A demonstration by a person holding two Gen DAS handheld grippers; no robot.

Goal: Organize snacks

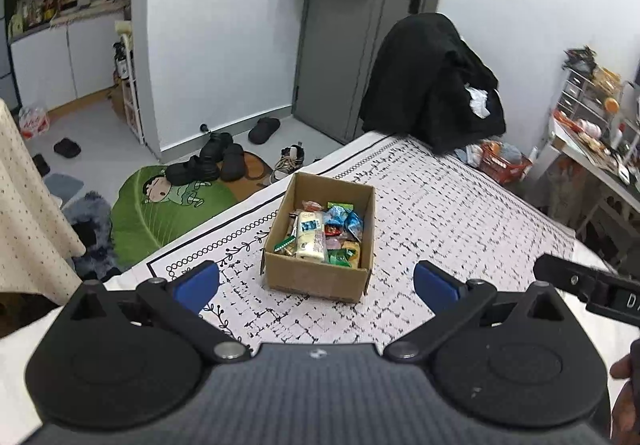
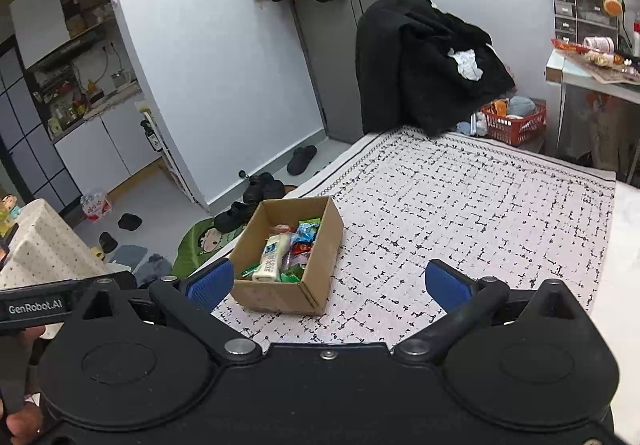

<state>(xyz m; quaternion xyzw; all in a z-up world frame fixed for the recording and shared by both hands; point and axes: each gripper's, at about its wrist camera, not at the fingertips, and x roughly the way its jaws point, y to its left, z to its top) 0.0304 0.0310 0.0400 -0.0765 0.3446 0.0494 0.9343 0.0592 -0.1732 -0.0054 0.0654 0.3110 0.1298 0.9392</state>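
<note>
Cardboard box [image 1: 320, 241] of half-hidden snack packets [image 1: 326, 235], labels unreadable; both hand-held grippers [image 1: 316, 283] [image 2: 328, 285] wide apart, empty.

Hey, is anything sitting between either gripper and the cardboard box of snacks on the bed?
Nothing visible. Only bare patterned bedspread lies between the open left gripper and the cardboard box, and likewise for the open right gripper. The box top is open, snacks exposed.

The left black two-finger gripper with blue-padded fingers [image 1: 316, 287] fills the lower half of its frame, its fingers spread wide and holding nothing. The right black gripper with blue-padded fingers [image 2: 330, 285] sits likewise, spread wide and empty. A hand [image 2: 22, 425] shows at lower left.
</note>
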